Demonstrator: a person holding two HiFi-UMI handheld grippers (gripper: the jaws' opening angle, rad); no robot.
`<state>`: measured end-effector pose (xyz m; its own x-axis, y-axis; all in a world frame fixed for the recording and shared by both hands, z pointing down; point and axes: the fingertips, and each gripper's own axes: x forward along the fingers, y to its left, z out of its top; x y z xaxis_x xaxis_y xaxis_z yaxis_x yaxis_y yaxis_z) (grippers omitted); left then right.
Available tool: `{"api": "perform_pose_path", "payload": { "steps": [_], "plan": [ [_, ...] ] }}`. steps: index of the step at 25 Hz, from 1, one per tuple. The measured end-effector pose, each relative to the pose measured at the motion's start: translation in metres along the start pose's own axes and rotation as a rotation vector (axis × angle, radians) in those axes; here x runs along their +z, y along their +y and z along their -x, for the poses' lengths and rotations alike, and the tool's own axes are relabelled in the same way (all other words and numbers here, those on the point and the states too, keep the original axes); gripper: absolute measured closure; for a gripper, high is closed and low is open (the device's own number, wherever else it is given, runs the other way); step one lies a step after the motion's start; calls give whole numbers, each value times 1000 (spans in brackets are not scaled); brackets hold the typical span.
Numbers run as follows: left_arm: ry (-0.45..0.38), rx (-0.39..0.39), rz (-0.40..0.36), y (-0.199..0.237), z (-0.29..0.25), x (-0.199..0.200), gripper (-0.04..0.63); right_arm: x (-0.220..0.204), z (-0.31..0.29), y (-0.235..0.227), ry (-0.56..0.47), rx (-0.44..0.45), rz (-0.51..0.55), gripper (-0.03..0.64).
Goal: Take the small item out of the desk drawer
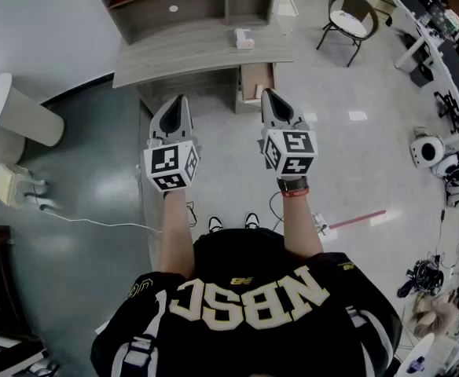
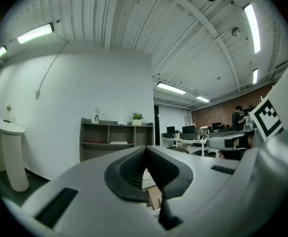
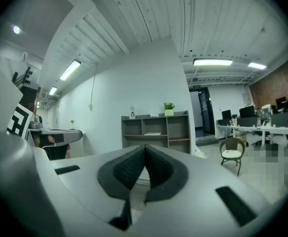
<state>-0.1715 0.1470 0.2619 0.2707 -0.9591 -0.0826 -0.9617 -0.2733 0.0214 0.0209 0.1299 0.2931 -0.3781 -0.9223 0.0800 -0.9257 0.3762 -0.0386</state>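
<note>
Up at the top of the head view, the desk [image 1: 182, 57] sits well ahead of us. The tan drawer [image 1: 256, 81] under its right end is where the small item should be, but we can't make the item out from here, so it's presumably inside. Can't tell if the drawer's pulled out either. Both the left gripper [image 1: 181, 99] and the right gripper [image 1: 267, 93] are held out level, side by side, well short of the desk. Left gripper view: jaws pinched together at the tips with nothing in them, and a shelf unit [image 2: 115, 137] straight ahead past them. Right gripper view: same deal, jaws closed and empty. So we reckon the step in hand is just the approach. To do it well we'd walk in and line the right gripper up with the drawer, since it's on that side. Then we'd spread the jaws before reaching the front and look inside before going for a pinch.
</note>
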Motion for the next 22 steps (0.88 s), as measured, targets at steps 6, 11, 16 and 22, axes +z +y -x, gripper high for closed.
{"api": "perform_pose_path", "payload": {
  "steps": [6,11,16,22],
  "plan": [
    [8,-6,25,-23,-9,-8,589,-11,4,-18,14,19,-9,612],
    [-1,28,29,-36,-13,-8,589,-13,8,-31,15,52,-4,612],
    [12,26,5,-59,-17,-16,589,-17,15,-48,12,68,-8,612],
    [41,20,33,-81,-23,-24,589,-20,20,-62,-2,71,-84,612]
  ]
}}
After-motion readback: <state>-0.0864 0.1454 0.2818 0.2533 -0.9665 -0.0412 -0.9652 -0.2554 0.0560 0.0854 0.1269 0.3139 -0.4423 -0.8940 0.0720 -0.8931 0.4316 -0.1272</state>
